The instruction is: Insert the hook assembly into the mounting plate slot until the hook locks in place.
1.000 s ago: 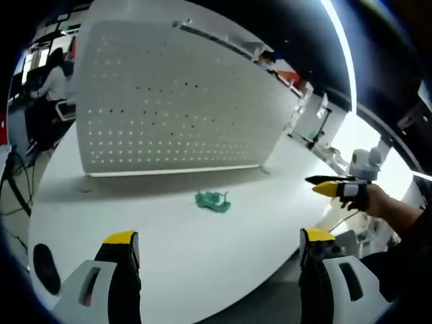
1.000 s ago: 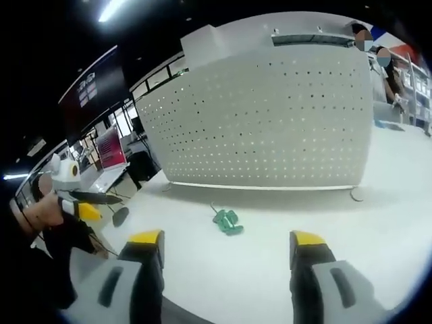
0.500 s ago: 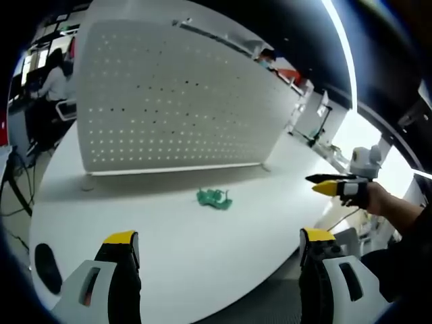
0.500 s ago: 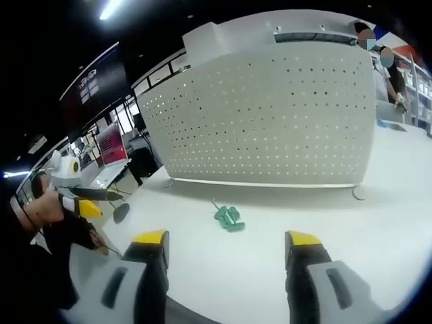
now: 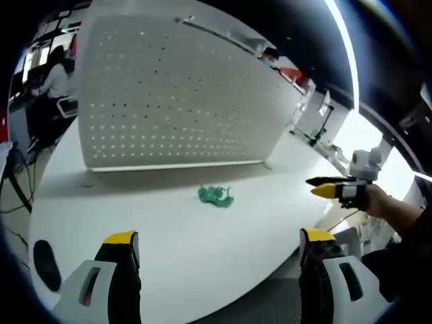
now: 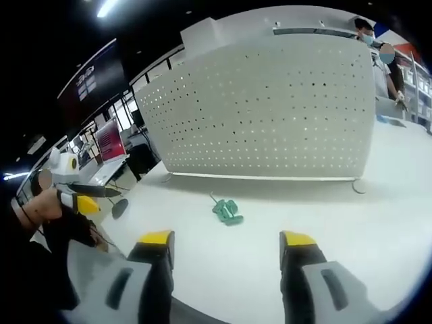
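In the left gripper view the left gripper [image 5: 217, 243] has its jaws wide apart and nothing is between them. The yellow-tipped fingers [image 5: 121, 237] rise from the bottom edge over the white table [image 5: 169, 229]. The green hook [image 5: 215, 196] lies flat on the table, ahead of the fingers and about midway between them, well apart from both tips. Beyond the hook stands the white perforated plate [image 5: 175, 101], upright on small feet; the hook does not touch it. To the right of the right finger, off the table edge, the right gripper [image 5: 324, 187] is held by a hand [image 5: 378, 202]; its tips look close together from this side, with nothing in them.

In the right gripper view the right gripper [image 6: 228, 237] has its jaws apart and empty. The hook [image 6: 226, 210] lies ahead of the fingers [image 6: 156, 237], between them and a little nearer the left one, not touching either. The plate [image 6: 270, 108] stands behind it. To the left of the left finger, the left gripper [image 6: 84, 200] is seen held low beside the table.
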The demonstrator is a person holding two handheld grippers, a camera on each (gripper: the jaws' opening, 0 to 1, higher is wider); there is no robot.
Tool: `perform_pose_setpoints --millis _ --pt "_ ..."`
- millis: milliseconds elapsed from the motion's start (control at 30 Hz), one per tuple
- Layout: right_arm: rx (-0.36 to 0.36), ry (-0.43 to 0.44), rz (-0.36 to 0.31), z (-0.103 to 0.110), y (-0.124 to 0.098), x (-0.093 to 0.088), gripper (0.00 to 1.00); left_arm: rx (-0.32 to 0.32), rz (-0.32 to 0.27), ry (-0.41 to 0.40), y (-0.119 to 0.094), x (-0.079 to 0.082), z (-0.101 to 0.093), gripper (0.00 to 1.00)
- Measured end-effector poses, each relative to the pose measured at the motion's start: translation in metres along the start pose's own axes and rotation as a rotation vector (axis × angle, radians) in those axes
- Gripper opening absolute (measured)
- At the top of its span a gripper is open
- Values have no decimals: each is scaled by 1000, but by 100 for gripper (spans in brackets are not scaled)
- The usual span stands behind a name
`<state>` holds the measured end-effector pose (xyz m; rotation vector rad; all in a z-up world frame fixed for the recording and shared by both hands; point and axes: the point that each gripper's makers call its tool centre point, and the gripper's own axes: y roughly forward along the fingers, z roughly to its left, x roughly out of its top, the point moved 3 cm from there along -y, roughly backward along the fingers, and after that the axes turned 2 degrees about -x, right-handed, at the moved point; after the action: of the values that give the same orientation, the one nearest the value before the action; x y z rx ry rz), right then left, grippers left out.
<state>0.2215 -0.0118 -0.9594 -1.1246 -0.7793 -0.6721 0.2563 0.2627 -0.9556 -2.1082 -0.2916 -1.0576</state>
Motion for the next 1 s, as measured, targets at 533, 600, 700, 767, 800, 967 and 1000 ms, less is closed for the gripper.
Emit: perform_pose_setpoints --millis 533,600,700,767,800,967,1000 --pt "23 32 -4 -16 62 1 40 23 26 -14 1 -4 7 100" --pt "37 30 7 -13 71 0 38 30 29 -18 1 -4 8 100" --pt "51 20 24 -9 85 -3 36 41 36 -21 1 -6 10 100" --pt "61 6 39 -7 93 -5 34 40 35 -26 2 -5 10 100" --pt "67 -17 48 -6 101 -7 33 39 36 -27 2 -5 10 100" --pt "88 -70 86 -1 122 -11 28 36 34 -31 4 -1 9 100" --pt "91 -77 89 0 126 -11 27 36 33 -30 5 0 9 100"
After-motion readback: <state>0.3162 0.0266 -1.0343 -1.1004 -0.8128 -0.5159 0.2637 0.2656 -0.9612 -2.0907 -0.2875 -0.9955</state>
